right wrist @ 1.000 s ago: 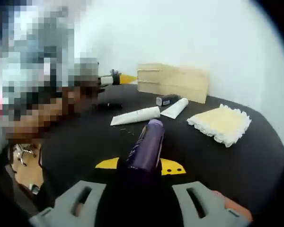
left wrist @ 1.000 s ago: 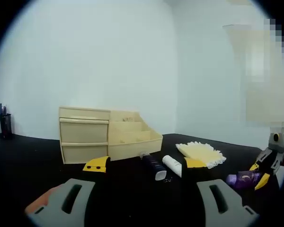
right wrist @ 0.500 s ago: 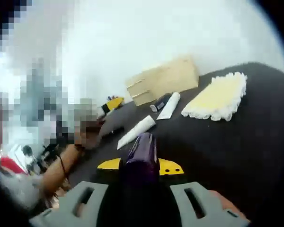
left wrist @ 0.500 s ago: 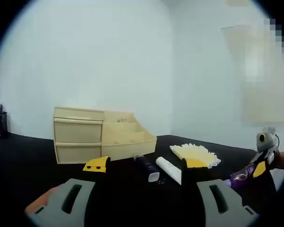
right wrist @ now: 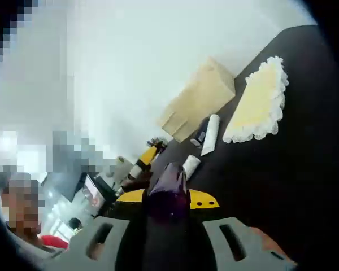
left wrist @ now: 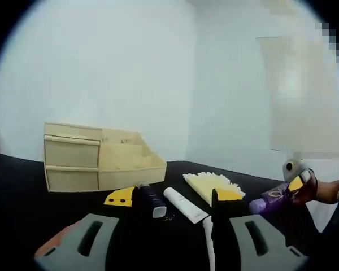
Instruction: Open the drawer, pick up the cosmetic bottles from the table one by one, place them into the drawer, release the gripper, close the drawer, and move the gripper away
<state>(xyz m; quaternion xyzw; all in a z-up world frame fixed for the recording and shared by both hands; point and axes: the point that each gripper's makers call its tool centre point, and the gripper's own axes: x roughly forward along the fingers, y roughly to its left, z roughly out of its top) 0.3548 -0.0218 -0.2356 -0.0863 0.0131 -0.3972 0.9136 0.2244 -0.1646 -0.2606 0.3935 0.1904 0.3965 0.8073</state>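
Right gripper (right wrist: 168,199) clamps purple bottle (right wrist: 168,189), lifted for drawer unit (right wrist: 196,106) ahead, drawers shut. Left gripper (left wrist: 168,199) wide, empty.

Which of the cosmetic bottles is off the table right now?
The purple bottle, clamped in the right gripper. The dark tube and the white tube lie on the black table.

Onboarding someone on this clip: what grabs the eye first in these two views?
The purple bottle clamped in the right tongs, lifted off the black table; in the left gripper view it hangs at the right. Next, the cream drawer unit at the table's back, both drawers shut, with a dark bottle and white tube lying in front and a frilly yellow cloth beside them.
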